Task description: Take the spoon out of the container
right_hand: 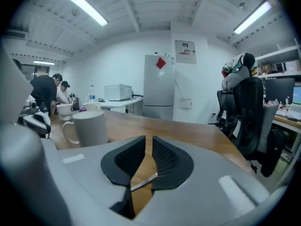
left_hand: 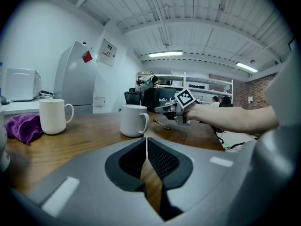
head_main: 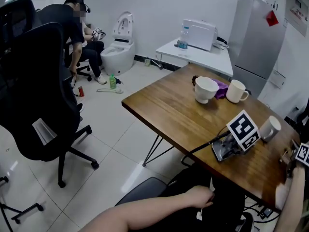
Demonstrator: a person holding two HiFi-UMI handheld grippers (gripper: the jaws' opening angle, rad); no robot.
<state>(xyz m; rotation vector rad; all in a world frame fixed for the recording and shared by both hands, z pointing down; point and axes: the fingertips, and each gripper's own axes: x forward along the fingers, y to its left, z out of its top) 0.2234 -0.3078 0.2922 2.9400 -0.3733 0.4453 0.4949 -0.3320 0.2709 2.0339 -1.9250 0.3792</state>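
Observation:
A metal spoon lies low over the wooden table, just beside a white mug and outside it. My right gripper, held in a hand at the table's right edge, has its jaws nearly together. In the right gripper view the spoon's thin handle crosses the narrow gap and meets the right pad. My left gripper rests on the table, unheld, its jaws shut on nothing.
A white bowl, a second mug and a purple cloth sit at the table's far side. A black office chair stands on the floor to the left. People sit in the back corner.

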